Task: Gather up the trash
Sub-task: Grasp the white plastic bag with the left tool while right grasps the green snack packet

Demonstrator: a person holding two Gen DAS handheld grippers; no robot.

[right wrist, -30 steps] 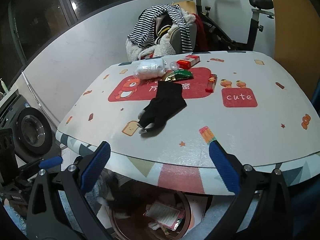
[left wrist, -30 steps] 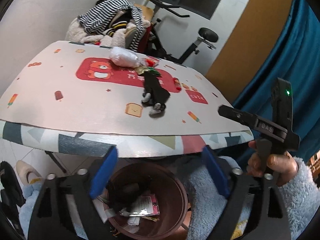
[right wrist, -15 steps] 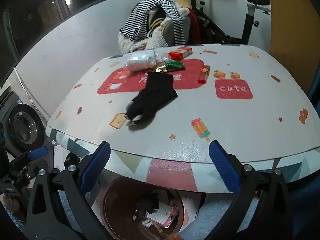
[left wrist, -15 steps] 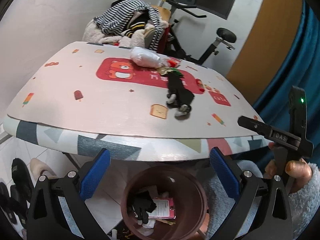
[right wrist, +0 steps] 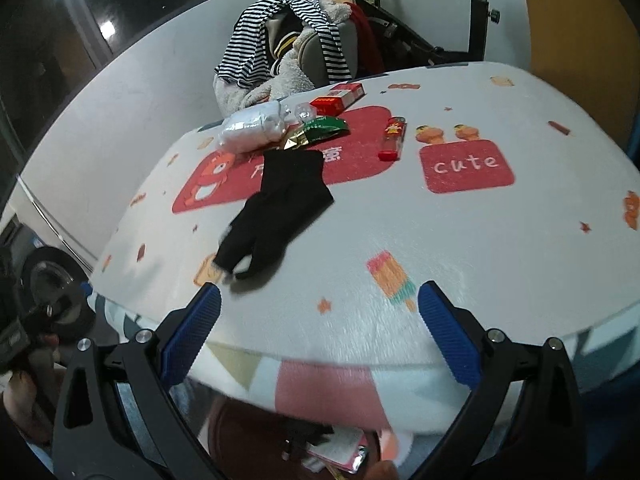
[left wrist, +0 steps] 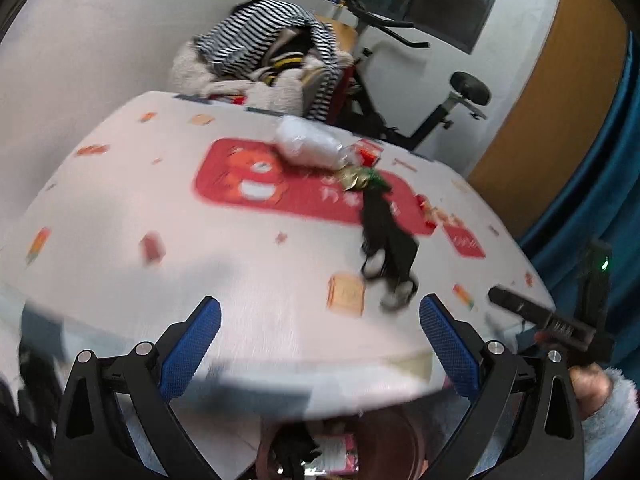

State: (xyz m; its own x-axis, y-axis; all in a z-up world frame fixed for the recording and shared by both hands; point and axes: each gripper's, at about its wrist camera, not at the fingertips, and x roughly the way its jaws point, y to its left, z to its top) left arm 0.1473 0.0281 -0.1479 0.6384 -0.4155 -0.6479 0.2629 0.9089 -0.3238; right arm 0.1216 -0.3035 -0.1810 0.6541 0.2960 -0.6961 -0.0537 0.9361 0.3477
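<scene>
- Two blue-padded fingers of the left gripper (left wrist: 319,340) stand wide apart with nothing between them, low over the near edge of the desk (left wrist: 120,248); this left wrist view is smeared by motion.
- On the desk ahead and to the right lies a black glove (left wrist: 386,240), and beyond it a green-and-gold wrapper (left wrist: 360,176), a white crumpled bag (left wrist: 308,146) and a red box (left wrist: 370,154), close together.
- Below the desk edge, between the fingers, the brown bin (left wrist: 404,440) shows with litter inside, partly hidden by the desk rim.
- At the right, a hand (left wrist: 592,390) in a fluffy pale sleeve holds the other black gripper tool.
- Behind the desk stand a chair heaped with striped clothes (left wrist: 268,44) and an exercise bike (left wrist: 432,108).

- In the right wrist view the right gripper (right wrist: 319,338) is likewise spread wide and empty, over the near desk (right wrist: 500,240) rim.
- The black glove (right wrist: 280,206) lies just ahead of the left finger, its fingertips toward the edge.
- Farther back: the wrapper (right wrist: 320,130) touching the glove's cuff, the white bag (right wrist: 254,128), the red box (right wrist: 338,98), and a red lighter (right wrist: 394,138) lying apart to the right.
- The bin (right wrist: 248,432) sits under the desk, its mouth partly covered by the rim; a pink card and dark scraps show inside.
- The clothes pile (right wrist: 288,40) rises behind the desk.
</scene>
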